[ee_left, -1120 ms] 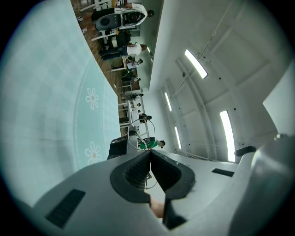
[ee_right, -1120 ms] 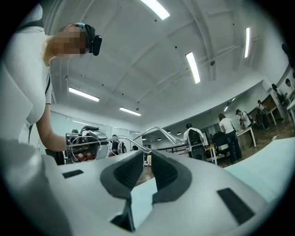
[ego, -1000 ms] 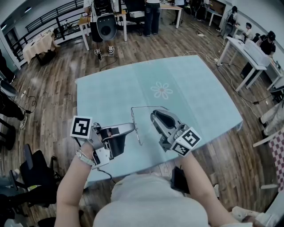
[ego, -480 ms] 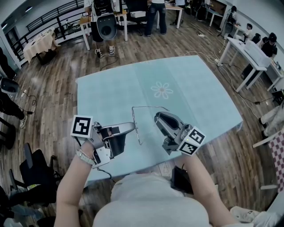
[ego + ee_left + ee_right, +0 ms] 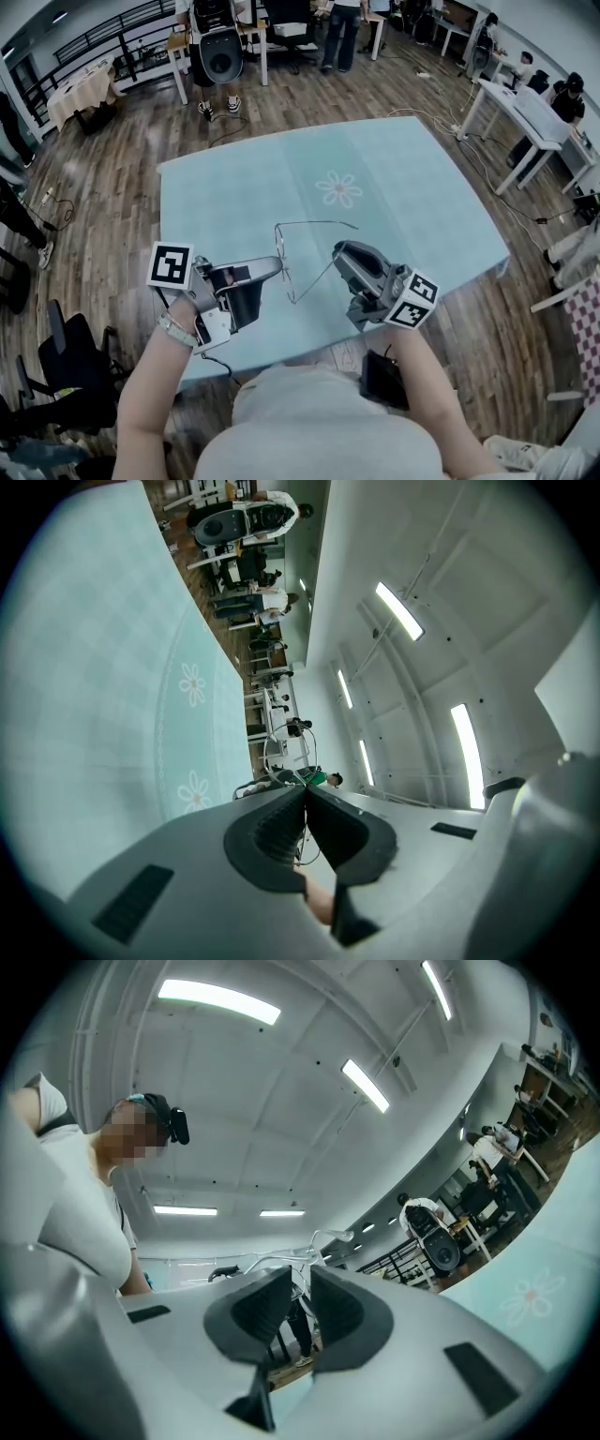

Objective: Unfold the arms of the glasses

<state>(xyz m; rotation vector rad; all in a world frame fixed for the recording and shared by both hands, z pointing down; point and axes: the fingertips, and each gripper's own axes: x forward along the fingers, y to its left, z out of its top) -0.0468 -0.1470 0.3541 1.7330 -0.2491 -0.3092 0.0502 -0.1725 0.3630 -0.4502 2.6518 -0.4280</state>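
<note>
Glasses [image 5: 289, 286] hung above the worktop [image 5: 394, 187], long axis running front to back. Just to their left, the left hand-held gripper [image 5: 277, 267] was pressed shut on the front rim. Their lower arm [image 5: 314, 281] slanted rightward into the right hand-held gripper [image 5: 337, 255], which pinched it; the far arm [image 5: 314, 224] stood free.

Open office-lab hall, wood floor [image 5: 112, 178], white desks [image 5: 525, 111], seated people [image 5: 568, 92], ceiling strip lights [image 5: 220, 1002]

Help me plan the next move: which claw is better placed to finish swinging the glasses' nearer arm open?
Right. The right claw grips that arm near its end; the left claw is shut on the glasses, steadying the front.
</note>
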